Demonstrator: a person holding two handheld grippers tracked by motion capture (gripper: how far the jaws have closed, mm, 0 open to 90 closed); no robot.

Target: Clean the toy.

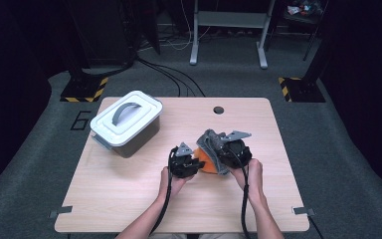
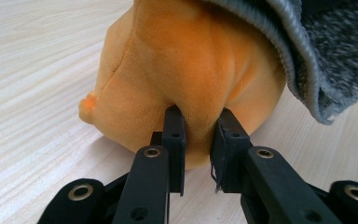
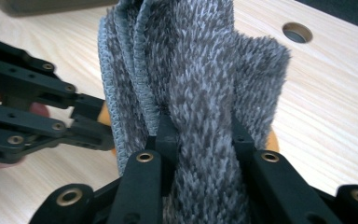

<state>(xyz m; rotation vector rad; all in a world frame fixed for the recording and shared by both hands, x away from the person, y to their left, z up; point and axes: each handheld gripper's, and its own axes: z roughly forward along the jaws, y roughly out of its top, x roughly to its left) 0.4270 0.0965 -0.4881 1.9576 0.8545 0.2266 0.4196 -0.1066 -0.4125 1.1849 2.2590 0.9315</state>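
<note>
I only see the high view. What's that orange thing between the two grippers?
Observer: A soft orange plush toy; the left gripper pinches a fold of it.
Operator: And the grey stuff on top?
Observer: A fuzzy grey cloth with a stitched hem, bunched between the right gripper jaws.
Operator: Is the cloth touching the toy?
Observer: Yes, its edge drapes over the toy's top.

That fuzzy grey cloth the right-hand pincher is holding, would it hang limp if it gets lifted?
Probably limp: the grey cloth bunches into soft folds between the right gripper jaws and drapes over the orange plush toy. It looks light, since a small pinch holds it. Its shaggy pile should grip rather than slip.
</note>
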